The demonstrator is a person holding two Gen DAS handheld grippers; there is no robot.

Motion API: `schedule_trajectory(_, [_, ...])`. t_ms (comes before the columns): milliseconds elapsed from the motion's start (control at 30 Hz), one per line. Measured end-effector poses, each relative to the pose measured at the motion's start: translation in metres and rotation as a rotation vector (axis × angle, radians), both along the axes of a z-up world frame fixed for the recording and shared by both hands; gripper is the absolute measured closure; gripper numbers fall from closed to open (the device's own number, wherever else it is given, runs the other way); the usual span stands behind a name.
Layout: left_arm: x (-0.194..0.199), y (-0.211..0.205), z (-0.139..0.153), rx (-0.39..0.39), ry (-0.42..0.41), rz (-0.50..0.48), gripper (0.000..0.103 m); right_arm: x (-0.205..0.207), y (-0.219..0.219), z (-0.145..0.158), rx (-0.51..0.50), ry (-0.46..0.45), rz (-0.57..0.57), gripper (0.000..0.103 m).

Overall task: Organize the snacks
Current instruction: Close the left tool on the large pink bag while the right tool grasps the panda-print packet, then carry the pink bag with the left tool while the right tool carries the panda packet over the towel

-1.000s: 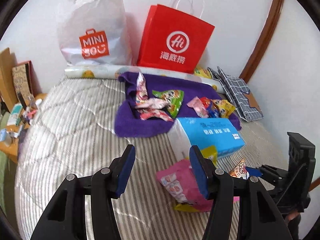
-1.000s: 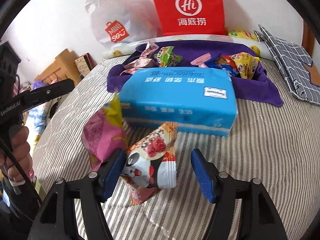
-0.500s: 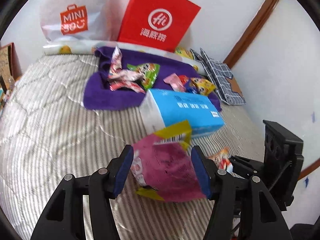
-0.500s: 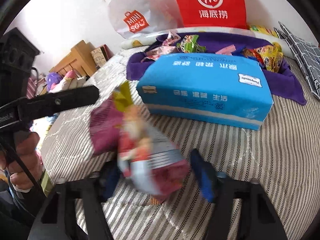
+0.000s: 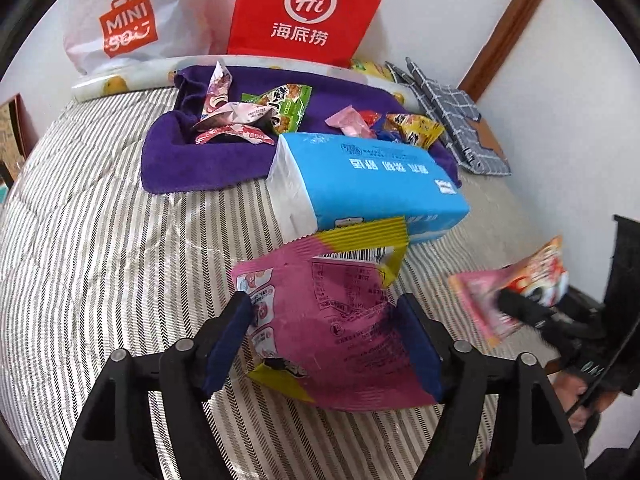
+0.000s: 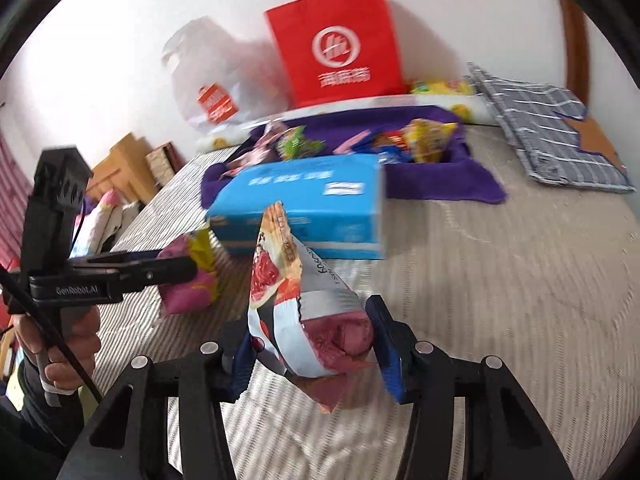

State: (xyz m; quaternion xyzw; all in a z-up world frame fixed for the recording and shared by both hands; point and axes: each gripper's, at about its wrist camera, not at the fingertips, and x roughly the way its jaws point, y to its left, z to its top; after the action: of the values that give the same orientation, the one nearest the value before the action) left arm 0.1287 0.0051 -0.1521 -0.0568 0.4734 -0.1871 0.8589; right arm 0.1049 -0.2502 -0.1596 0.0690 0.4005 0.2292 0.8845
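Note:
A pink snack bag (image 5: 332, 320) with yellow ends lies on the striped bed between the blue pads of my left gripper (image 5: 322, 304). Its jaws are opening around the bag and do not squeeze it. The right wrist view shows that gripper (image 6: 176, 268) from the side with the pink bag (image 6: 188, 280) at its tip. My right gripper (image 6: 312, 328) is closing, and its pads pinch a crumpled red-and-white snack packet (image 6: 288, 292) held clear of the bed. The left wrist view shows that packet (image 5: 520, 276) blurred at the right.
A blue tissue pack (image 5: 372, 184) lies just beyond both grippers. Behind it a purple towel (image 5: 192, 156) carries several snack packets. A red paper bag (image 5: 308, 12) and a white plastic bag (image 5: 132, 28) lean on the wall. A checked cloth (image 5: 452, 120) lies at the right.
My left gripper came forward and down over the pink bag, and its jaws widened. My right gripper closed on the red-and-white packet and lifted it off the bed.

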Motion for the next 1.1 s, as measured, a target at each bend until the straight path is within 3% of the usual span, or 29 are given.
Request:
schedule_trajectory(167, [0.006,-0.013,-0.013,0.044,0.047,0.000,0.020,-0.004,-0.014,-0.001,0.013,-0.005,-0.030,0.054])
schedule_trajectory(433, [0.001,-0.011,-0.016,-0.011,0.052,-0.009,0.037,-0.006,-0.025,-0.003,0.008,-0.003,-0.052,0.054])
schedule_trajectory(700, [-0.011,-0.002,0.012,-0.042,-0.015,-0.012,0.037,-0.002,-0.027,0.005,0.000,-0.022,-0.067,0.054])
schedule_trajectory(1100, [-0.007,-0.001,0.046,-0.067,-0.085,-0.008,0.037,0.017,-0.018,0.040,-0.027,-0.101,-0.081,0.054])
